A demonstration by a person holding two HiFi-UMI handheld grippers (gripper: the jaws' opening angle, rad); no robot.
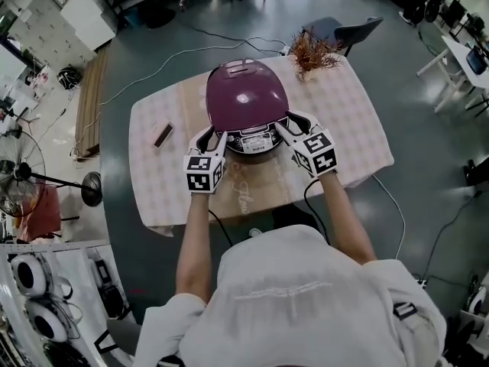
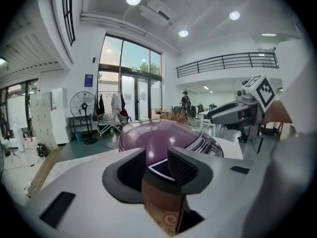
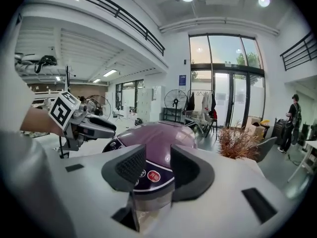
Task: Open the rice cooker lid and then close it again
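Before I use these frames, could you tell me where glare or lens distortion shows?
Head view: lamp glare spots on the rice cooker lid, wide-angle bowing at the edges. Left gripper view: fisheye curvature, black corners. Right gripper view: same, with bright windows.

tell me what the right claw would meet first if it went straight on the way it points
Most likely the front control panel of the glossy purple domed rice cooker, just beyond the right claw; gap unclear.

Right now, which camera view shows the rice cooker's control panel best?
The right gripper view: the control panel faces it up close, red button plain. The head view shows the control panel small, from above; the left gripper view catches only its side edge.
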